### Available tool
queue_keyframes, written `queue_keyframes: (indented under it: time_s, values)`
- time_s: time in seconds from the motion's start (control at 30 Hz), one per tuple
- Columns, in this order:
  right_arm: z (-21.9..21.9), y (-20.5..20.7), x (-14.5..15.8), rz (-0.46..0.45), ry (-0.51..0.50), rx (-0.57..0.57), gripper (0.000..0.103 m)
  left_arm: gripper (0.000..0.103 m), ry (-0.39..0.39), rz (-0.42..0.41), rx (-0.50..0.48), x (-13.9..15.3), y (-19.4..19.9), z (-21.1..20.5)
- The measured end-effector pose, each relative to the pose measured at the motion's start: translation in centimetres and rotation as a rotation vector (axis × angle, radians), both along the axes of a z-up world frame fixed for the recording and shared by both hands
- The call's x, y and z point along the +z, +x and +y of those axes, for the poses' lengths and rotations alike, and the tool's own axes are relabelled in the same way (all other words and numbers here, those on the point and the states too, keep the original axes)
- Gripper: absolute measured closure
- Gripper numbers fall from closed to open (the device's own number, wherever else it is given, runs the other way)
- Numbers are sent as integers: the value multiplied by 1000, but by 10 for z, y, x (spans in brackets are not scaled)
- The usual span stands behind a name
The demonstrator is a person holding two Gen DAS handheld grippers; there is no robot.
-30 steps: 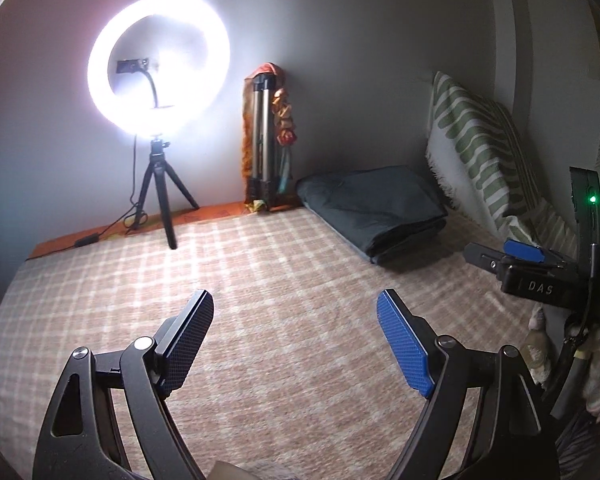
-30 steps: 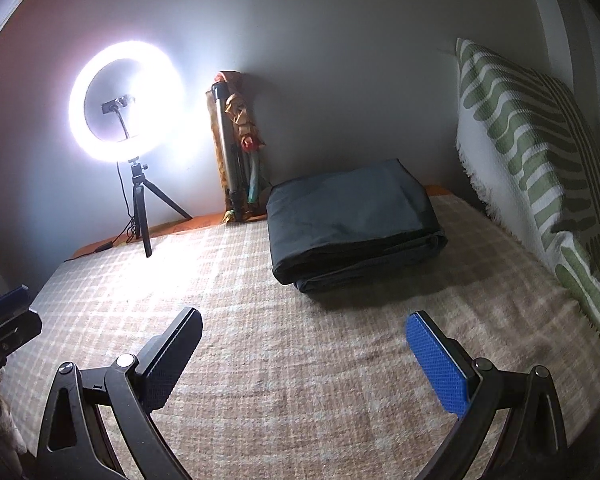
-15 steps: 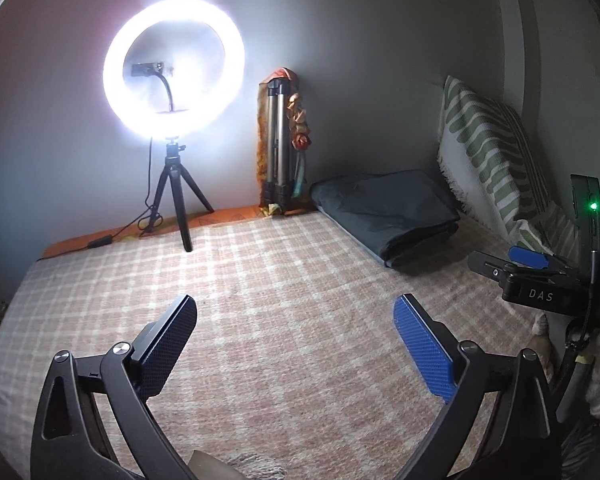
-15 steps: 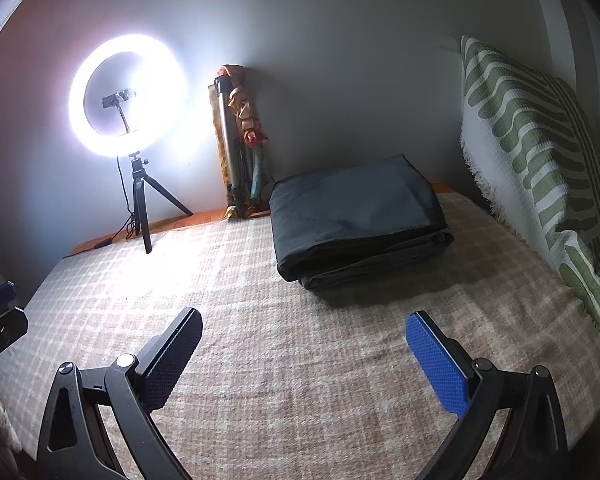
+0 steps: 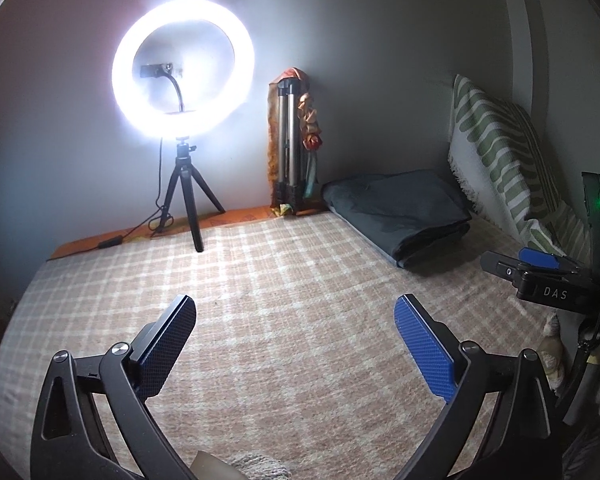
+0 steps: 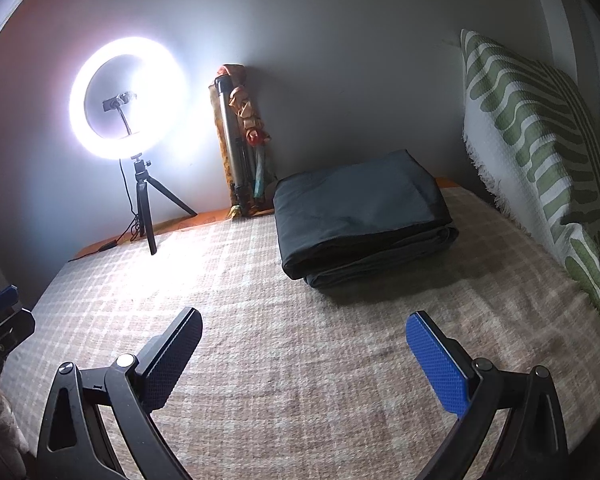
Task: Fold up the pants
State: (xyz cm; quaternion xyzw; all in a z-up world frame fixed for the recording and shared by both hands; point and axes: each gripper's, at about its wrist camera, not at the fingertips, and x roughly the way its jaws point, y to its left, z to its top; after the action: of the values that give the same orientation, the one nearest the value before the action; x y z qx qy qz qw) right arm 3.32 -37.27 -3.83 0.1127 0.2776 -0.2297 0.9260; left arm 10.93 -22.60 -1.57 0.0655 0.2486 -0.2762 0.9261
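Your left gripper (image 5: 296, 340) is spread wide and holds nothing, poised over the checked blanket (image 5: 284, 288). Your right gripper (image 6: 304, 344) is just as wide apart and also bare. The folded dark pants (image 6: 360, 220) lie ahead of your right gripper, slightly to its right, near the wall; from your left gripper they sit far ahead and to the right, beside the green striped pillow (image 5: 496, 160). A lit ring light (image 6: 128, 100) stands ahead-left of both
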Motion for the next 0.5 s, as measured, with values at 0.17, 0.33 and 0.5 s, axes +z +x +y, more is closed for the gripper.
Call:
queue_keyframes:
  time_s: [0.17, 0.33, 0.5]
  values:
    - [1, 1, -1, 2, 1, 6, 0, 3, -6, 23, 5, -1, 3, 1]
    - [1, 2, -1, 2, 2, 11, 0, 3, -8, 30, 9, -2, 4, 2]
    - [2, 3, -1, -1, 12, 20, 0, 3, 0, 29, 3, -2, 4, 2]
